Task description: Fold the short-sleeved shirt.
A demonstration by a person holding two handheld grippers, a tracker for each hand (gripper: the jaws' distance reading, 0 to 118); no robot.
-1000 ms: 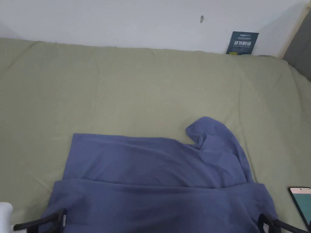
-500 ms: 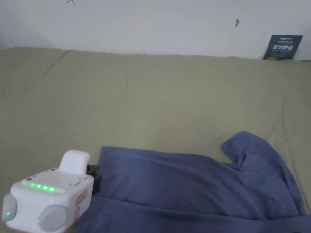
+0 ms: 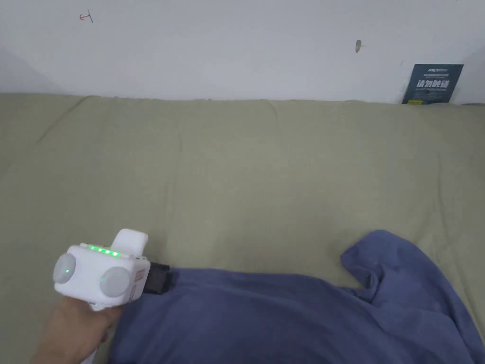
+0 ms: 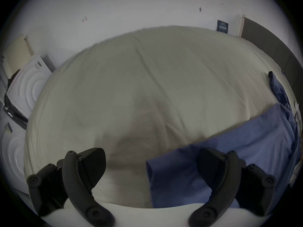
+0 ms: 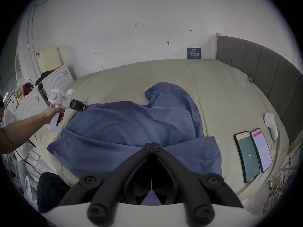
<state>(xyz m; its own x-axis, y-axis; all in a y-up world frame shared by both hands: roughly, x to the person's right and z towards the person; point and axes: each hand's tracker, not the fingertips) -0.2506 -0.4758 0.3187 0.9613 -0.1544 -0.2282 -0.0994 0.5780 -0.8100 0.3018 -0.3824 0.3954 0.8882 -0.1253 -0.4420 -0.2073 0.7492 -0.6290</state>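
Blue short-sleeved shirt (image 3: 284, 322) spread on a bed covered by an olive sheet (image 3: 265, 180), lying at the near edge with its long axis running left to right; one sleeve (image 3: 393, 265) bulges toward the far right. In the right gripper view a lengthwise fold is visible, the far part of the shirt overlapping the near strip.

Left gripper (image 4: 150, 166), held in the person's hand (image 3: 71, 327), sits at the shirt's far-left corner. Its jaws are spread wide: in the left gripper view the right jaw lies over the blue cloth and the left jaw over bare sheet, so the corner edge (image 4: 148, 165) falls between them, nothing yet pinched. The cloth extends rightward and nearward from this gripper; the left hand is plainly the nearer one to that corner, and the coming move likely turns on closing there.

Right gripper (image 5: 152, 146) has its jaws pressed together, tips above the near strip of the shirt; whether any cloth is caught between them cannot be told. Two phones (image 5: 252, 155) lie on the sheet to the right, well apart from the shirt.

The head view cuts off the shirt's near edge. The collar is hard to make out.
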